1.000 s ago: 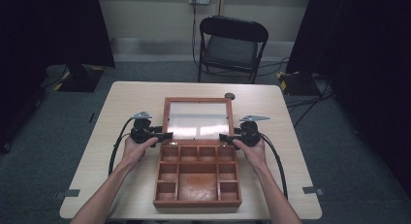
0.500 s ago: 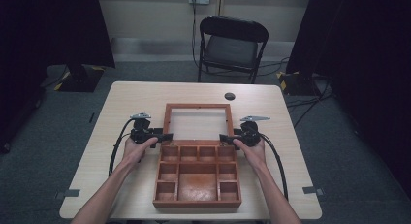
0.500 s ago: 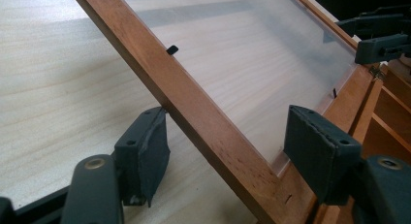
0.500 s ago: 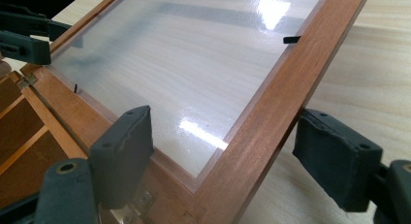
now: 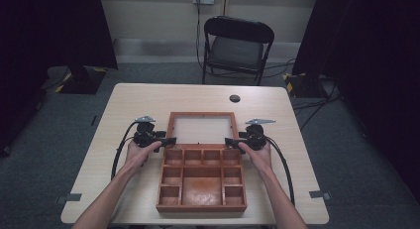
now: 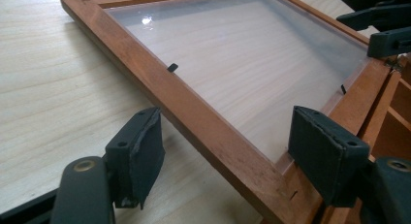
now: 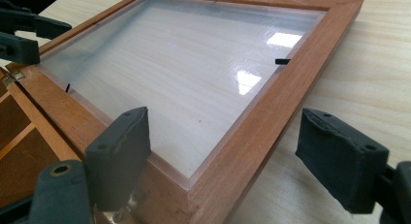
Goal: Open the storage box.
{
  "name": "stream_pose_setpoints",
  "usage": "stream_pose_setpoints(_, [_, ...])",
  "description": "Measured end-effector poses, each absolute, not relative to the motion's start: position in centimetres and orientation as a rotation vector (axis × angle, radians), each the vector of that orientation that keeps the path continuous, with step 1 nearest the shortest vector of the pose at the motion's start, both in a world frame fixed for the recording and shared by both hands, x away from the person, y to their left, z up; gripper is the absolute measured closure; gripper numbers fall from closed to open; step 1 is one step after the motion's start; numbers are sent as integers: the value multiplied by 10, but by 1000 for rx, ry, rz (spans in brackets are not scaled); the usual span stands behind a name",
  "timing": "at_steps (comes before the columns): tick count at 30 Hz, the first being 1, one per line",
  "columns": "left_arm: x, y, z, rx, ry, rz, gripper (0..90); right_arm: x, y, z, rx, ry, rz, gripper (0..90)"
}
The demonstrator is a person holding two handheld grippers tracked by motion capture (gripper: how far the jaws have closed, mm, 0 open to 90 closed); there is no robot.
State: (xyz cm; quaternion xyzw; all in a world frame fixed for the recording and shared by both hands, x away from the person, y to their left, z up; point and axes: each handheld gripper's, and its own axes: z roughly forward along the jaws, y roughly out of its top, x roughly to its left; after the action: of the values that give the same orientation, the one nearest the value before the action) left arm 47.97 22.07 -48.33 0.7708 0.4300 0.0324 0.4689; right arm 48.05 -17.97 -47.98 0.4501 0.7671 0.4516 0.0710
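Now jaws astride lid (image 5: 202,130) edges

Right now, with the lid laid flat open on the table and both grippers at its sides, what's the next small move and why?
Probably back both grippers away from the lid. It lies flat behind the box, and the left gripper and right gripper have just been opening, with the frame between their pads but no longer pressed, so letting go looks finished.

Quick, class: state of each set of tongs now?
Left tongs: open, just been opening, astride the lid frame.
Right tongs: open, just been opening, astride it too.
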Motion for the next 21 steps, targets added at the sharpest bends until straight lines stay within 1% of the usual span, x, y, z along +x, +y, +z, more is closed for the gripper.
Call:
stream_pose_setpoints(1, [479,222,-482,1898,1054,70,281,480,-180,-479,1351,2303,1355,190])
stream_pose_setpoints(7, [474,227,-474,1920,1043,124,249,476,-187,-468,1341,2291,1356,183])
stream_pose_setpoints(12, [465,234,-465,1893,1047,204,247,469,-197,-460,1321,2267,1347,159])
stream_pose_setpoints(16, [458,240,-463,1892,1055,217,246,460,-207,-457,1334,2256,1307,154])
stream_pose_setpoints(21, [448,251,-461,1924,1052,235,219,447,-223,-455,1348,2229,1288,150])
